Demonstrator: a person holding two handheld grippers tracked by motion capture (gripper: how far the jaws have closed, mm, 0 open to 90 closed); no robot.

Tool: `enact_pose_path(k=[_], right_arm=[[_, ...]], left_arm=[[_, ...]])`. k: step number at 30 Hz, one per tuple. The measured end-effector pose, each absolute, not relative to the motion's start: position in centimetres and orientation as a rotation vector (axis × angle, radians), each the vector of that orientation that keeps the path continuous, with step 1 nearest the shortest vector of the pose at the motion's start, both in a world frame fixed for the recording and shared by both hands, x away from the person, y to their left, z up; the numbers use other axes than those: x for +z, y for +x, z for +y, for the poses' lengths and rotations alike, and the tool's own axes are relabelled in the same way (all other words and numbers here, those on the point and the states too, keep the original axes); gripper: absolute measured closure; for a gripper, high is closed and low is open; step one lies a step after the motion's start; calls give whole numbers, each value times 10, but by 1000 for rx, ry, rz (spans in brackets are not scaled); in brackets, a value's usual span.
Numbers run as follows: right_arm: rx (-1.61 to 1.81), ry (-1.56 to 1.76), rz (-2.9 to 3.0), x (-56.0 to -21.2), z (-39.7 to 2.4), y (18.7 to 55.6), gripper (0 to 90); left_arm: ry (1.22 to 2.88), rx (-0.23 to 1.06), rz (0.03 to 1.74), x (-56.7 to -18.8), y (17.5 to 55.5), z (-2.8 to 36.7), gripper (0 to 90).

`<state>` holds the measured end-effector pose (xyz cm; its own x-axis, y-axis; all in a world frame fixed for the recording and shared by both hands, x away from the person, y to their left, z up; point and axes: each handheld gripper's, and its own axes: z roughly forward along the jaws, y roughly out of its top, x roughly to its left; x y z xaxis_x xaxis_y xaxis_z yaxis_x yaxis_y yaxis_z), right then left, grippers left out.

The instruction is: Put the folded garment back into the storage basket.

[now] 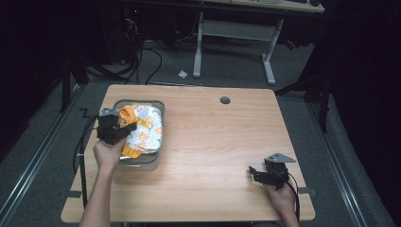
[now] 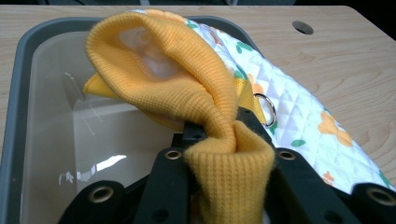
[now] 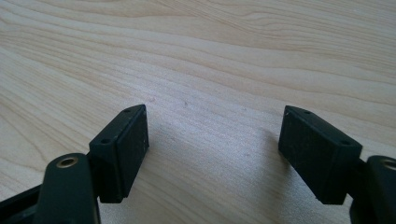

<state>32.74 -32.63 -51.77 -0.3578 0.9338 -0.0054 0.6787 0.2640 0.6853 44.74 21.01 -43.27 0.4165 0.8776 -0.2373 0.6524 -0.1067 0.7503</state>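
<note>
A small quilted white garment [image 1: 144,130] with orange flowers and orange ribbed trim lies in a grey tray [image 1: 159,106] at the table's left. My left gripper [image 1: 124,126] is shut on the orange ribbed cuff [image 2: 229,158], which bunches between the jaws and arches up over the tray [image 2: 14,93]. A metal ring [image 2: 266,108] shows on the quilted cloth [image 2: 303,112]. My right gripper [image 1: 253,171] rests low at the table's front right, open, its pads [image 3: 123,144] wide apart over bare wood.
The wooden table [image 1: 222,142] has a round cable hole [image 1: 225,100] near its far edge. Beyond it stand a desk frame [image 1: 234,33] and cables on the grey floor. A metal rail runs along each side of the table.
</note>
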Motion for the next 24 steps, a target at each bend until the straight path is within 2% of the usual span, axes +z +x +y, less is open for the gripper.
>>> enact_pose_path(k=[18, 24], right_arm=[[840, 1462, 2130, -518, -326, 327, 247], [840, 1462, 2130, -518, -326, 327, 247]], left_arm=[[1913, 381, 1366, -442, 454, 209, 751], [1946, 376, 1403, -445, 457, 208, 721]])
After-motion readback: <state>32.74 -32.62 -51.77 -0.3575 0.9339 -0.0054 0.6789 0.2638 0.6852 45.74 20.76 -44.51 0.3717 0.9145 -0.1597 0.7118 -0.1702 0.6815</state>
